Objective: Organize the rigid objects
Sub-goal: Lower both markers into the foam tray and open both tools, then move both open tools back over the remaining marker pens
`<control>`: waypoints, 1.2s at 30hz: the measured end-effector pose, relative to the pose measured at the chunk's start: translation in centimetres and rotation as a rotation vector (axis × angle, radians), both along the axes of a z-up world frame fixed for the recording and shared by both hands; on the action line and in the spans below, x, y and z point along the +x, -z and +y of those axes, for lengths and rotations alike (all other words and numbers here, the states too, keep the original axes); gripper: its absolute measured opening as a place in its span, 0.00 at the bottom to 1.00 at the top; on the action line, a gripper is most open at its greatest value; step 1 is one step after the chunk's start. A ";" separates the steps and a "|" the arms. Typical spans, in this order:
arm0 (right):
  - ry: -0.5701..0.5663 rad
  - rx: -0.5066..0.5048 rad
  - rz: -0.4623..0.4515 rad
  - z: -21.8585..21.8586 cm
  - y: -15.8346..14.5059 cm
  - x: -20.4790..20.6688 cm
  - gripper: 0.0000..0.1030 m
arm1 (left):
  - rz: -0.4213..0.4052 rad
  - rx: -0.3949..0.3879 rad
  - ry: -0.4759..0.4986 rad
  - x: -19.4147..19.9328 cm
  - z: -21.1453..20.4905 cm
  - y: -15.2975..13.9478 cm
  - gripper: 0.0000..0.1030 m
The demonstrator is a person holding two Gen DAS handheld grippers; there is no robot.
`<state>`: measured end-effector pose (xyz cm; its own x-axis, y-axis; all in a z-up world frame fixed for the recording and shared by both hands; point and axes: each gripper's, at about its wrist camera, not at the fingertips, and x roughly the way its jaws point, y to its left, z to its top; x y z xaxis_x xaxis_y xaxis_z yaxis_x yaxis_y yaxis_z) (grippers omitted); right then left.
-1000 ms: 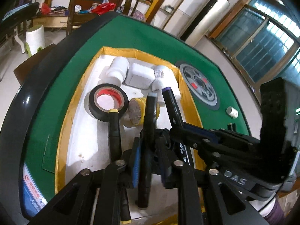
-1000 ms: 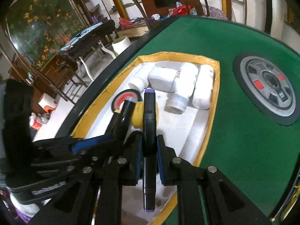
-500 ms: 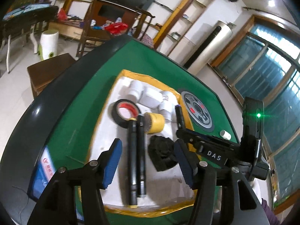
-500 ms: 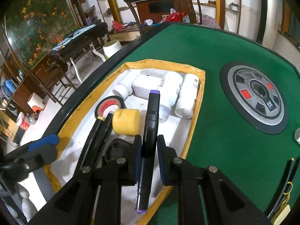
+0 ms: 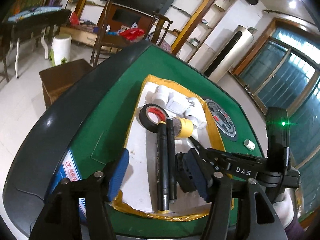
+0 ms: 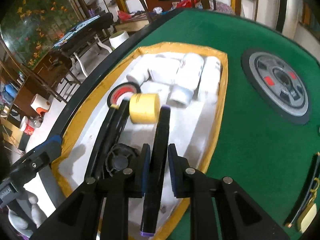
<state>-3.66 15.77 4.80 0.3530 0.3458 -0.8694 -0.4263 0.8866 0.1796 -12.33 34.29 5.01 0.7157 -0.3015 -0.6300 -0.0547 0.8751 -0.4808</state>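
Landmark: the white tray with a yellow taped rim is sitting on the green counter; all positions below are referring to it.
Left tongs: hanging above the near end of the tray with jaws spread wide and gripping nothing.
Right tongs: hovering over the tray's near right part, pads sitting close on either side of the purple-capped marker; a thin gap is showing on the right side, so whether they are pressing it cannot be told.
Purple-capped marker: lying lengthwise in the tray's right half, its far cap pointing toward the white bottles.
Two black markers: lying side by side along the tray's middle, their far ends reaching the tape rolls; the left one is showing yellow caps.
Black tape roll: lying flat in the tray's left middle, red core showing.
Yellow tape roll: resting on its side just right of the black tape roll, in the tray's middle.
White bottles: lying packed together across the tray's far end, beside a white box.
Black round part: lying in the tray's near part, between the two black markers and the purple-capped marker.
Grey round panel: sitting in the counter to the right of the tray, well apart.
Small white cap: standing on the counter beyond the tray's right rim.
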 end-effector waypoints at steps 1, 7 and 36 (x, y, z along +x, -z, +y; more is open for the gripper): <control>0.004 -0.014 -0.005 0.0 0.0 -0.2 0.17 | -0.005 0.002 0.008 0.0 -0.2 -0.1 0.65; 0.026 -0.005 -0.048 -0.5 -0.8 -0.9 0.30 | -0.002 0.038 0.013 -0.3 -1.4 -0.5 0.65; 0.374 0.225 -0.234 -22.8 -3.2 -2.5 0.66 | -0.017 0.033 0.218 0.5 -13.1 -5.5 0.69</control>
<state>-6.13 -7.07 8.04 0.6655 0.3282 -0.6704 -0.1381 0.9368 0.3215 -11.87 21.21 10.54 0.6463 -0.4298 -0.6306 0.1452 0.8805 -0.4513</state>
